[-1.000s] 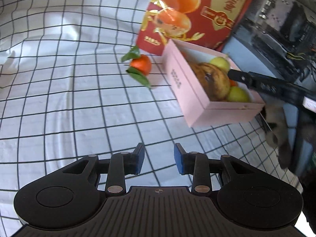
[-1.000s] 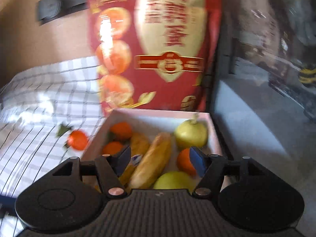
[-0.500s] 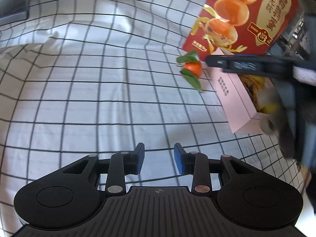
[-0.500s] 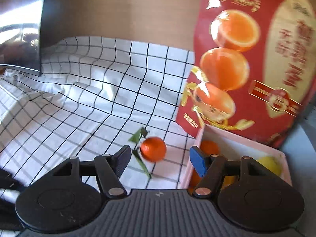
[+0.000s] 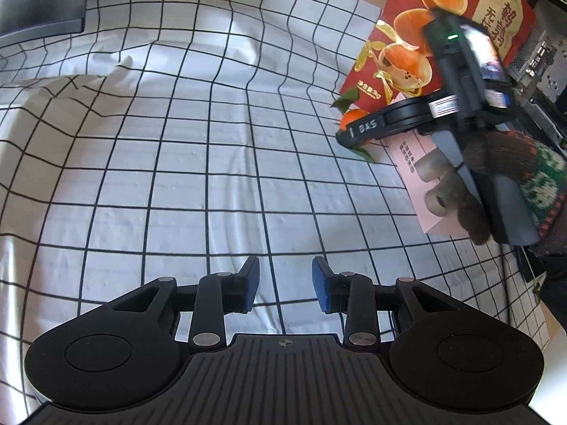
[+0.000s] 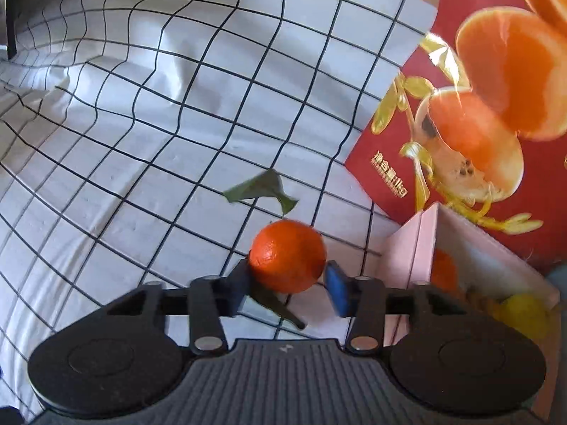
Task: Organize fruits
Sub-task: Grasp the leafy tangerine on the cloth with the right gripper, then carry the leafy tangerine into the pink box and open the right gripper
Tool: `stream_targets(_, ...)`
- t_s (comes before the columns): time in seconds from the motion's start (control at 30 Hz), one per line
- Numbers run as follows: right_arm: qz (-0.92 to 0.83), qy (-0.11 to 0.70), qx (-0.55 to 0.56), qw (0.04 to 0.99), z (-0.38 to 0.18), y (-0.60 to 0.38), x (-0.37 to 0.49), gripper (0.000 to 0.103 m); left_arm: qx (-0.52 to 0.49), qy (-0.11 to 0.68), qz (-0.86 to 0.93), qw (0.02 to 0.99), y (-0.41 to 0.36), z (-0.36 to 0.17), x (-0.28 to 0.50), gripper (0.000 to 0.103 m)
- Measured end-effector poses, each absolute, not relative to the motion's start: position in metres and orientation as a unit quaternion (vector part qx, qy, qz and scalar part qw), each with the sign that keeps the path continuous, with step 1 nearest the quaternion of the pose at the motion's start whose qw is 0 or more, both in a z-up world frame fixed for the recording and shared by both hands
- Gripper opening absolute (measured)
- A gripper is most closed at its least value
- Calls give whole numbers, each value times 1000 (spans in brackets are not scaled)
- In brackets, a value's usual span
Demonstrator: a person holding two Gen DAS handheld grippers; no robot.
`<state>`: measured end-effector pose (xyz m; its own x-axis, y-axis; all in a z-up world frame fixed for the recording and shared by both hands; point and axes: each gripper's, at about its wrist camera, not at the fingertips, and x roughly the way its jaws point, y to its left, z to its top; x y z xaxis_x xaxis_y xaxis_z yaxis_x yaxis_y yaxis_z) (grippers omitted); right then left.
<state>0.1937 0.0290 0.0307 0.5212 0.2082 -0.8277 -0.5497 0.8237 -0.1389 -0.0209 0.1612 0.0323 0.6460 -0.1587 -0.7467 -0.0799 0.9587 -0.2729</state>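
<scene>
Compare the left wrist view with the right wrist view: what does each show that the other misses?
Left wrist only: the left claw, open over bare cloth, and the gloved hand holding the right tool. Right wrist only: the right claw open around the mandarin, a loose leaf, and fruit inside the pink box. Both show the checked tablecloth, mandarin, pink box and red orange carton.

A table under a rumpled white black-grid cloth (image 5: 212, 163) carries a leafy orange mandarin (image 6: 287, 255), pink cardboard box (image 6: 407, 248) and red printed bag (image 6: 478, 124).
</scene>
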Motion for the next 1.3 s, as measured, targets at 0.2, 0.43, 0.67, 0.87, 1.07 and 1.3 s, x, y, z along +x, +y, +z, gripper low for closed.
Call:
stream_targets(0.2, 303, 413, -123, 850, 62, -7, 141, 43, -130, 423, -31, 896, 146, 33, -19, 36)
stream_targets(0.43, 358, 451, -16, 817, 48, -70, 61, 43, -98, 433, -52, 895, 112, 32, -15, 37)
stream_targets(0.67, 328, 477, 45, 814, 19, -135, 21, 44, -56, 442, -96, 890, 63, 30, -9, 37)
stream_targets(0.87, 286, 434, 65, 852, 25, -176, 3, 55, -37, 450, -122, 884, 33, 26, -6, 37)
stream_targets(1.07, 244, 420, 63, 872, 25, -204, -5, 56, -25, 450, -141, 881, 12, 27, -6, 37)
stream_targets(1.3, 266, 392, 35, 880, 34, -203, -20, 56, -24, 454, -141, 879, 6, 26, -10, 37)
